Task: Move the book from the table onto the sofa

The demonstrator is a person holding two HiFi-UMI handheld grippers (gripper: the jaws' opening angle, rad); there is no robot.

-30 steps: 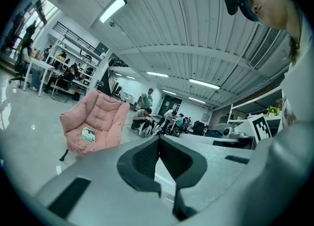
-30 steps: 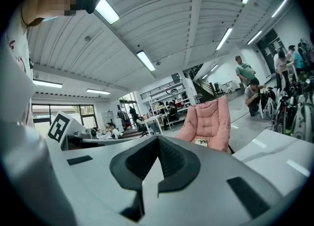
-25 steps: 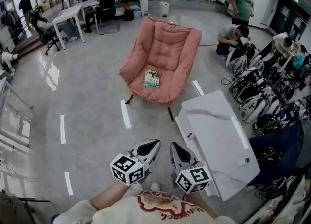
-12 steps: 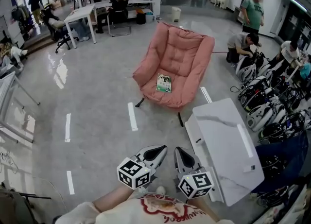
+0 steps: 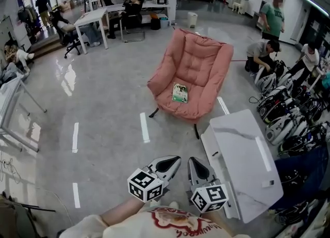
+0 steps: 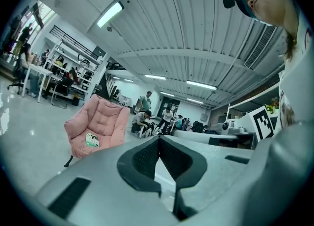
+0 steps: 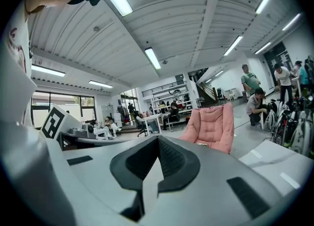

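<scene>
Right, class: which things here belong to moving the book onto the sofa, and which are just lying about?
Job: green-covered book on pink cushioned sofa; white marble-look table; left gripper; right gripper.
About: white waste bin; white office desk; black-and-white bags.

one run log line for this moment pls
stage: book already on sofa | book: flat on sofa seat | left gripper: shut, empty | right gripper: shut, empty
</scene>
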